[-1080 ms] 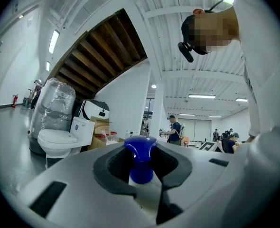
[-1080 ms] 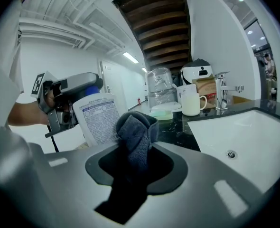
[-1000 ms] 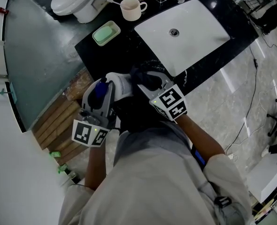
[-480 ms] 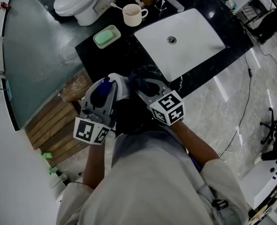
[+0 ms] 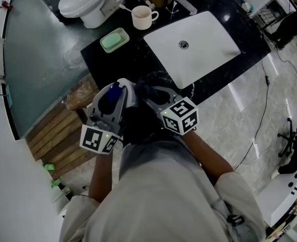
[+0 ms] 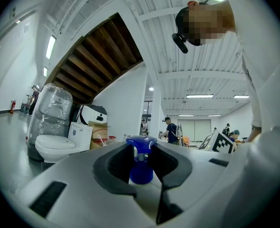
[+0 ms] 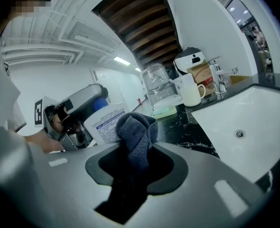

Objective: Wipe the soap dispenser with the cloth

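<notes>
Nearest the person, above the near corner of the glossy black stone worktop (image 5: 133, 54), both tools meet close to the body. The right claw (image 7: 137, 152) is clamped on a dark grey-blue knitted cloth (image 7: 136, 136), which bunches up out of the jaws in a thick fold and hangs slack below them. Just beyond it, the left claw (image 6: 141, 164) is closed on the white plastic soap dispenser (image 7: 107, 123) with a blue pump head, gripping it at the neck under the pump, so the bottle is held in the air and not standing on the worktop. The cloth's folded top lies against or just beside the bottle's printed label; actual contact cannot be told from the right gripper view.

The step in hand looks like the wiping stroke itself. To do it well, the left claw should hold the bottle steady while the right presses the bunched fold firmly onto the label side and drags along the body. It should then turn to reach the other faces and the shoulder under the pump. The slack tail should stay clear of the left jaws.

Farther along the worktop sit a white rectangular basin (image 5: 209, 26) towards the right corner, a pale green soap dish (image 5: 114, 39) by the left edge and a cream ceramic mug (image 5: 141, 16) at the far edge. Beyond that stands a white toilet (image 5: 88, 1).
</notes>
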A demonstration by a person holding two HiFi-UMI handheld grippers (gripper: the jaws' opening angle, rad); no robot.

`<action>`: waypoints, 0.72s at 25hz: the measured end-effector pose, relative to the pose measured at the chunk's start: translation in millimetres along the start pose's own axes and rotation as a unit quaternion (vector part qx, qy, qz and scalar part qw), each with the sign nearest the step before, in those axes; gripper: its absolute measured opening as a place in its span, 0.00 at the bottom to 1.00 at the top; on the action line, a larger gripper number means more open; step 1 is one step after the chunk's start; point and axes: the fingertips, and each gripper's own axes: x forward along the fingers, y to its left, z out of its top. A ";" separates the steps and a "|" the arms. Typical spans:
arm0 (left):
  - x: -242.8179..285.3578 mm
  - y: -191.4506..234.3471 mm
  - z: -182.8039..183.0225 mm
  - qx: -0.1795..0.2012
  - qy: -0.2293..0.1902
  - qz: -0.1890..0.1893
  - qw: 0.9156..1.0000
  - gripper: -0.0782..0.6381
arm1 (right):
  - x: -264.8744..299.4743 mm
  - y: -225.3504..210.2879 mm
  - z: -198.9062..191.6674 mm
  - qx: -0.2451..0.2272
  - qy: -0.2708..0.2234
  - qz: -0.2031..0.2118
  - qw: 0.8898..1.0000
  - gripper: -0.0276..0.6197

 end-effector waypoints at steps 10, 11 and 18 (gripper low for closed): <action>1.0 -0.8 0.2 0.000 0.003 -0.001 1.000 0.24 | -2.5 6.4 5.1 0.022 0.008 0.011 1.000 0.21; 1.5 -0.7 0.3 0.000 0.003 -0.001 1.000 0.24 | -2.7 6.8 6.1 0.023 0.008 0.013 1.000 0.21; 1.5 0.7 0.0 -0.005 0.001 0.000 1.000 0.24 | -5.0 14.8 8.4 0.022 0.011 0.021 0.999 0.21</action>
